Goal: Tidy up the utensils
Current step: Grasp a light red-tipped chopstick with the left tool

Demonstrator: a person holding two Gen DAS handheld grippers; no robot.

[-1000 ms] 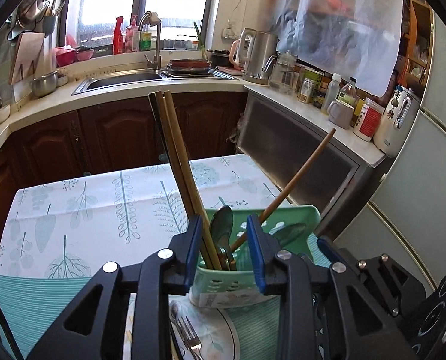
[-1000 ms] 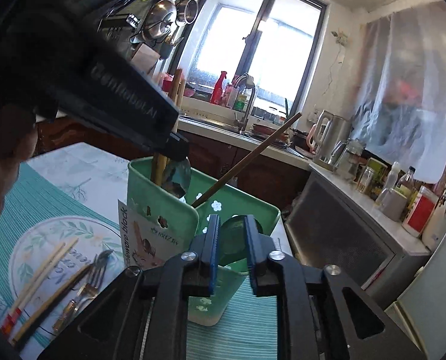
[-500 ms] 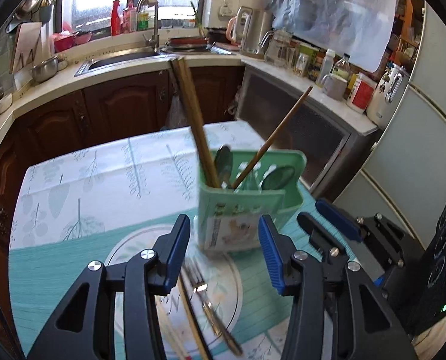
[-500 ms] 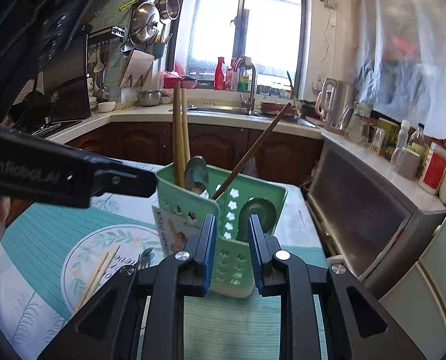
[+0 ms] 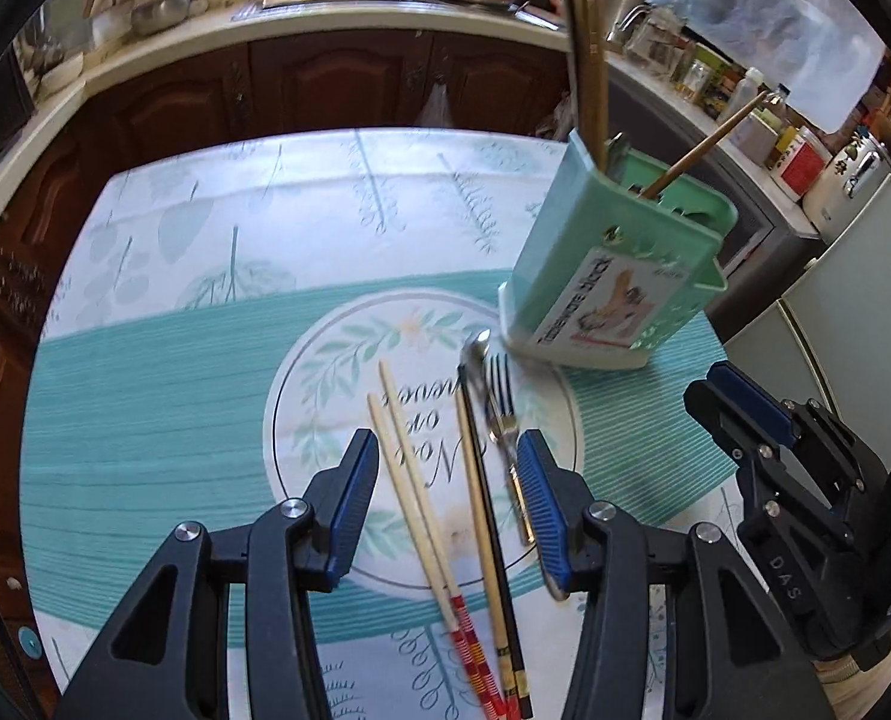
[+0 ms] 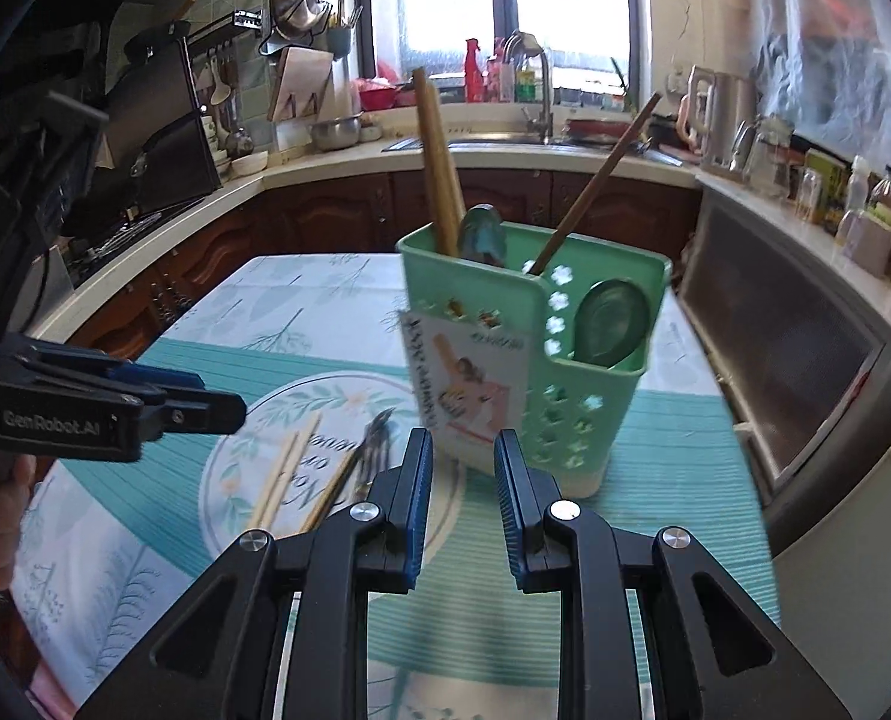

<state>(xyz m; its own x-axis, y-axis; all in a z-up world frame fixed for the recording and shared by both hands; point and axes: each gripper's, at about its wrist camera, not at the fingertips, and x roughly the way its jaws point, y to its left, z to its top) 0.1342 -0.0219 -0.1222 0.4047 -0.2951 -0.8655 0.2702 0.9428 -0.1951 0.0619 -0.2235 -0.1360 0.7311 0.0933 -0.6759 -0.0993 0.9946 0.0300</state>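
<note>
Left wrist view: left claw (image 5: 448,501) gapes empty above chopsticks (image 5: 412,483) mid-tabletop (image 5: 145,396); right claw (image 6: 462,501) gapes empty before the green utensil holder (image 6: 523,360).

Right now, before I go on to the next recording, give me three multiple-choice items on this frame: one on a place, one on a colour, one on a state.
1. Where does the fork lie?
A. in the holder
B. on the round printed mat
C. in the sink

2. What colour is the utensil holder?
A. green
B. red
C. white

3. How does the left gripper stand?
A. shut on a chopstick
B. shut on the fork
C. open, gripping nothing

Answers:
1 B: it lies flat on the printed mat beside the dark chopsticks.
2 A: its perforated walls are green in both views.
3 C: its pads stand apart above the pale chopsticks, with nothing clamped.
</note>
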